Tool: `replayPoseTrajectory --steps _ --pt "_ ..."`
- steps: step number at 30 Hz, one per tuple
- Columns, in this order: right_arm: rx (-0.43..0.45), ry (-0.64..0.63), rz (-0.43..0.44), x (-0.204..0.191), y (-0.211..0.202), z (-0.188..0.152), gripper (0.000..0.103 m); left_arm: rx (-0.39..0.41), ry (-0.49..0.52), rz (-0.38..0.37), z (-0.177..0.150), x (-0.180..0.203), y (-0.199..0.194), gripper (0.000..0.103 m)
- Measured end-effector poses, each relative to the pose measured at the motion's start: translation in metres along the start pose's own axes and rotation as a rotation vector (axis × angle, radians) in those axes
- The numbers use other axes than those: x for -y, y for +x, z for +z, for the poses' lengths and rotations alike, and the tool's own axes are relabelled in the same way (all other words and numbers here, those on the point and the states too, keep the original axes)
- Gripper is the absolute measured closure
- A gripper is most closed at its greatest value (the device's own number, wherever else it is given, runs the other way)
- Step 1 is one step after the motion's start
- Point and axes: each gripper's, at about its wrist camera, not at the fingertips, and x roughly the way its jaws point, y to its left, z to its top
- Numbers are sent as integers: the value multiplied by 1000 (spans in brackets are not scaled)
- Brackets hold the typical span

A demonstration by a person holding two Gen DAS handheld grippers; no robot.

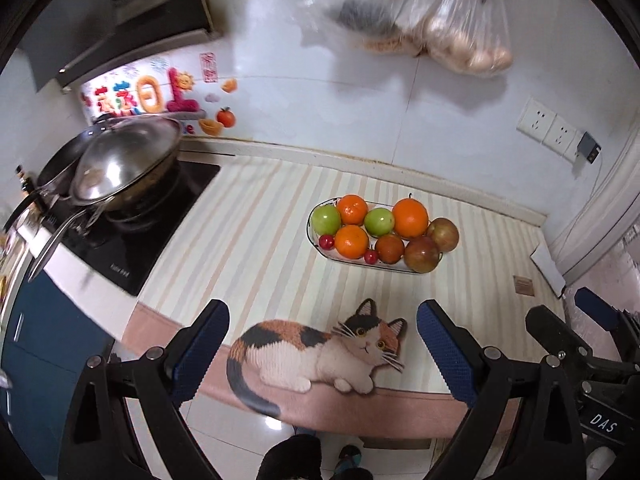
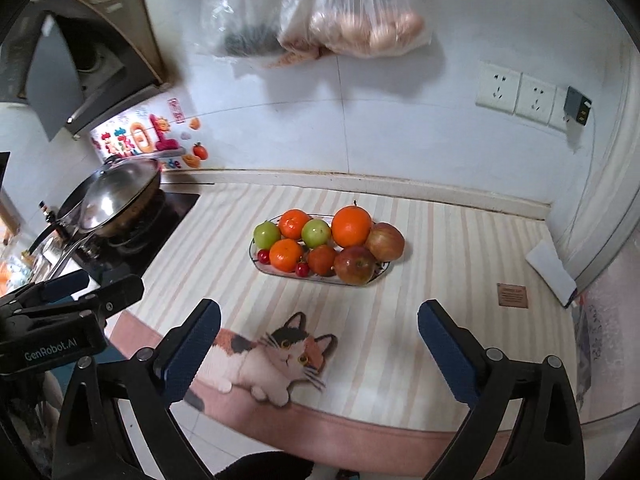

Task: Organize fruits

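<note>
An oval white plate (image 1: 320, 249) (image 2: 256, 266) on the striped counter mat holds oranges (image 1: 409, 218) (image 2: 351, 226), two green apples (image 1: 326, 219) (image 2: 267, 235), red apples (image 1: 421, 254) (image 2: 355, 265) and small cherries (image 1: 326, 242) (image 2: 302, 268). My left gripper (image 1: 323, 330) hangs open above the mat's near edge, well short of the plate, nothing between its fingers. My right gripper (image 2: 319, 330) is open too, empty, at a like distance from the plate. Each gripper shows at the edge of the other's view.
A wok with a steel lid (image 1: 120, 164) (image 2: 116, 198) sits on the black hob at the left. Plastic bags (image 1: 452, 24) (image 2: 352, 12) hang on the tiled wall above. Wall sockets (image 2: 516, 94) are at the right. A cat picture (image 1: 320, 346) marks the mat's front.
</note>
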Motion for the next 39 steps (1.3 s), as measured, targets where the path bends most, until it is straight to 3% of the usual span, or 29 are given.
replayPoseTrajectory --steps 9,22,30,39 --pt "50 -23 50 7 -80 -30 2 72 -30 42 -46 11 -71 7" --pt "111 -23 44 0 -152 -52 1 118 -8 25 -74 9 -122 7" --pt "104 6 26 -1 -153 -54 1 114 8 27 -75 7 -121 5" --pt "82 20 3 2 -113 -34 1 92 42 52 -52 4 -89 2"
